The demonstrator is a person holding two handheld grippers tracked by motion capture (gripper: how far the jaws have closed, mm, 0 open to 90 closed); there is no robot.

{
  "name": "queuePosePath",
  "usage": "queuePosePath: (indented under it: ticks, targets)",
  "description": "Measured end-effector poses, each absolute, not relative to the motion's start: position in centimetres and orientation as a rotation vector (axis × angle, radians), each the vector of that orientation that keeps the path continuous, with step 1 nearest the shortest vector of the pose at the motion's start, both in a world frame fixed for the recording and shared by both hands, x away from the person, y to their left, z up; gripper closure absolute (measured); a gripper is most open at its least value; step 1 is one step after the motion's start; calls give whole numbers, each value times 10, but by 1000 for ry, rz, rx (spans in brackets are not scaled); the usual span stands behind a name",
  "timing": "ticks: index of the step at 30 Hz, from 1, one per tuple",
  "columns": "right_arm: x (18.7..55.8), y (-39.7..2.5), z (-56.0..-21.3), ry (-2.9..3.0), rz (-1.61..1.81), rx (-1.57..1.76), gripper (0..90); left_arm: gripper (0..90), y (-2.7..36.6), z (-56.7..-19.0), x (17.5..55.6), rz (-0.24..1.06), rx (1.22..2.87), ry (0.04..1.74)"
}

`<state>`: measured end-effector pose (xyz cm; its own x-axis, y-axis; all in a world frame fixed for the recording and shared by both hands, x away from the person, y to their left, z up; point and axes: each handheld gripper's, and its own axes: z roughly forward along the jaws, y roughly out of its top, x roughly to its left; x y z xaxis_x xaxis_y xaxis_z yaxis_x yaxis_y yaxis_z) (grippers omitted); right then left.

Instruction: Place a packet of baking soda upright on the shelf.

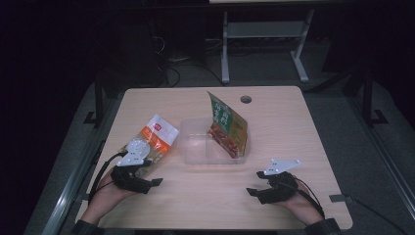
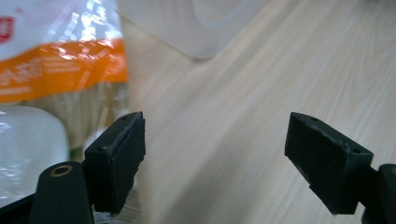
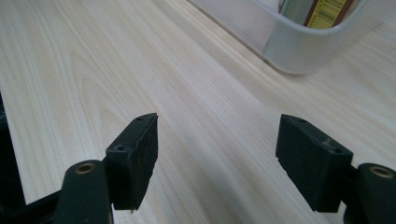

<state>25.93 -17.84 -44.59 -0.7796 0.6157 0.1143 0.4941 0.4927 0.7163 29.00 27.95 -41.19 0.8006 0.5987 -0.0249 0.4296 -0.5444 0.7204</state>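
left gripper (image 2: 215,154) jaws spread wide next to the crinkly orange-and-white plastic snack bag (image 1: 155,138), right gripper (image 3: 217,158) gaping too over bare light wooden table (image 1: 205,191), green pouch (image 1: 227,126) standing in clear plastic tub (image 1: 195,147)

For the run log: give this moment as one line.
left gripper: open, beside orange packet | right gripper: open | green packet: in clear tub

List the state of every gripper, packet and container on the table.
left gripper: open, empty, beside the orange packet
right gripper: open, empty, over bare table
orange packet: lying flat on the table
green packet: standing tilted inside the container
clear container: upright, no lid
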Motion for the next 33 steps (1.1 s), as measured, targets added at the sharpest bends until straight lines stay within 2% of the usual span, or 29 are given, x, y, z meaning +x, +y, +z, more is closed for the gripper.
queuePosePath:
  ticks: [9,16,26,33]
  targets:
    - [260,-177,-446,2570,1172,974,298,201,299,-393,317,366,2168,828]
    - [261,-177,-447,2574,1175,980,299,200,318,-396,357,422,2162,916]
    - [263,-176,-448,2581,1171,987,299,218,331,-419,409,372,2155,1033]
    - [263,-177,-447,2576,1168,1003,299,244,339,-433,426,326,2140,1090]
